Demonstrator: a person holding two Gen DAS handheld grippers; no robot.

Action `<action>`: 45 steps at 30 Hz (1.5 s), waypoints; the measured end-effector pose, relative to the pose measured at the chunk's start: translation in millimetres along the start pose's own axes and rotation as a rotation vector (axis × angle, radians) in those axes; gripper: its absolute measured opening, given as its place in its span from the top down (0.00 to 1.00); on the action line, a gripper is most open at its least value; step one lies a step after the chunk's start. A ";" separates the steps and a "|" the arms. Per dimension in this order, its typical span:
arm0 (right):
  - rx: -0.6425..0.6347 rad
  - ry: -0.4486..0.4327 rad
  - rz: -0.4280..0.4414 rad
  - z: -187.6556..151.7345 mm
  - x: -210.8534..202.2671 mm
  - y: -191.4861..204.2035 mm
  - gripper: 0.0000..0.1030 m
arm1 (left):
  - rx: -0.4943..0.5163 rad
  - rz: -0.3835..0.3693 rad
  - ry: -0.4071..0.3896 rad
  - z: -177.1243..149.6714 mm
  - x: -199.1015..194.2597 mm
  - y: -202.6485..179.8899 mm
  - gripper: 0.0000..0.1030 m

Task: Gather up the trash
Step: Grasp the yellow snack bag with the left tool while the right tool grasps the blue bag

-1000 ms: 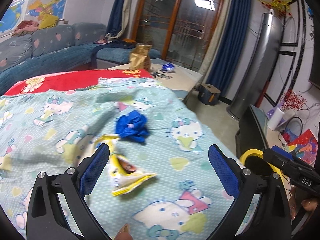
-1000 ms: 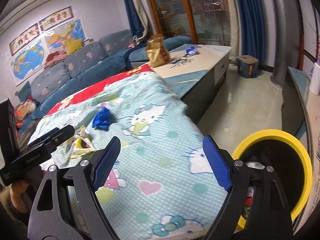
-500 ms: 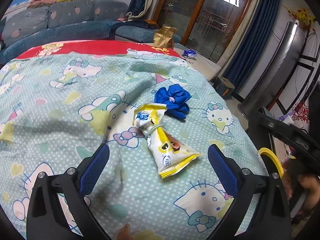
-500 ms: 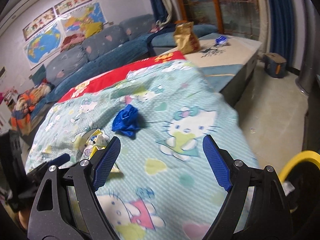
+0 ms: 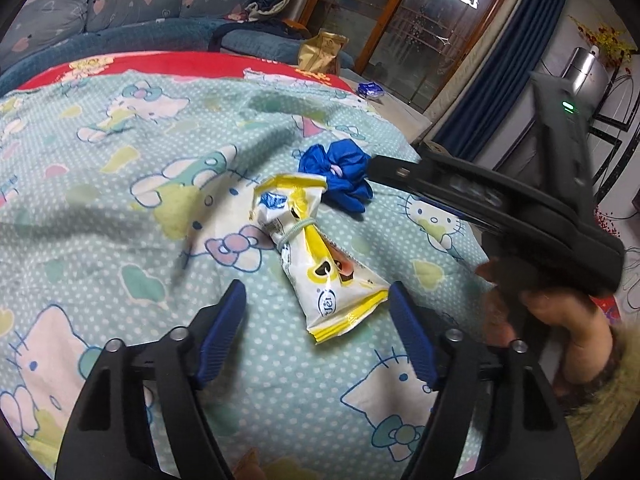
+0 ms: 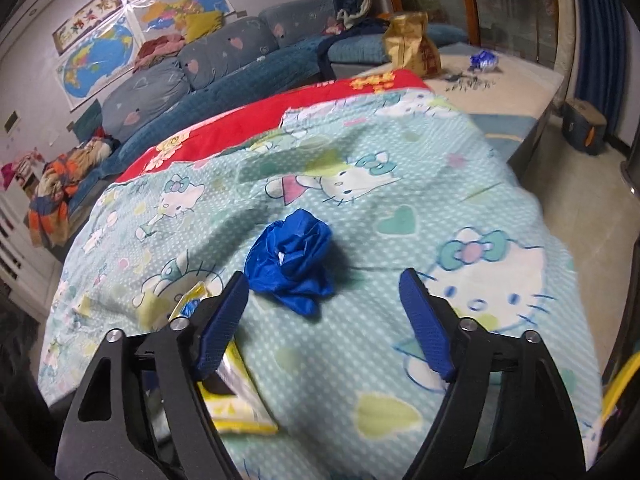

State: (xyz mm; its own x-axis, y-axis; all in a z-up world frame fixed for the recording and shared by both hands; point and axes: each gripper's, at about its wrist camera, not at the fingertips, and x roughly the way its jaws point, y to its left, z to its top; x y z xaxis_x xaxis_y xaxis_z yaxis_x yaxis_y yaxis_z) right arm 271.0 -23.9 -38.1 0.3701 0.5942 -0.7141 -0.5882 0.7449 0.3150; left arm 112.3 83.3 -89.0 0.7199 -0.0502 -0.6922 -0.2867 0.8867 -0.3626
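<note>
Tongs are both narrowing yet gripping nothing: left tongs (image 5: pixel 316 312) are straddling the wrapper (image 5: pixel 316 248) on the blanket (image 5: pixel 120 216), right tongs (image 6: pixel 324 308) are nearing the blue wad (image 6: pixel 292 260), so pickups look imminent.

A cartoon-print blanket (image 5: pixel 120 208) carries a yellow snack wrapper (image 5: pixel 316 248) beside crumpled blue plastic (image 6: pixel 292 264).
</note>
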 end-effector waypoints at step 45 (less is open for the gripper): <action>0.253 -0.241 -0.227 -85.1 -157.9 -109.8 0.97 | 0.105 -0.151 -0.035 20.1 4.3 -71.8 0.73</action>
State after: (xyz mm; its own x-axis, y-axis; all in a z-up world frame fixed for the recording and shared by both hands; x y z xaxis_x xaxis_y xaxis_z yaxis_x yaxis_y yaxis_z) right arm 215.9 -225.3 -13.2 0.6457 0.4377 -0.6257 -0.2879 0.8985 0.3314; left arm 148.7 28.6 -53.4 0.7716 -0.1722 -0.6124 -0.1075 0.9135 -0.3924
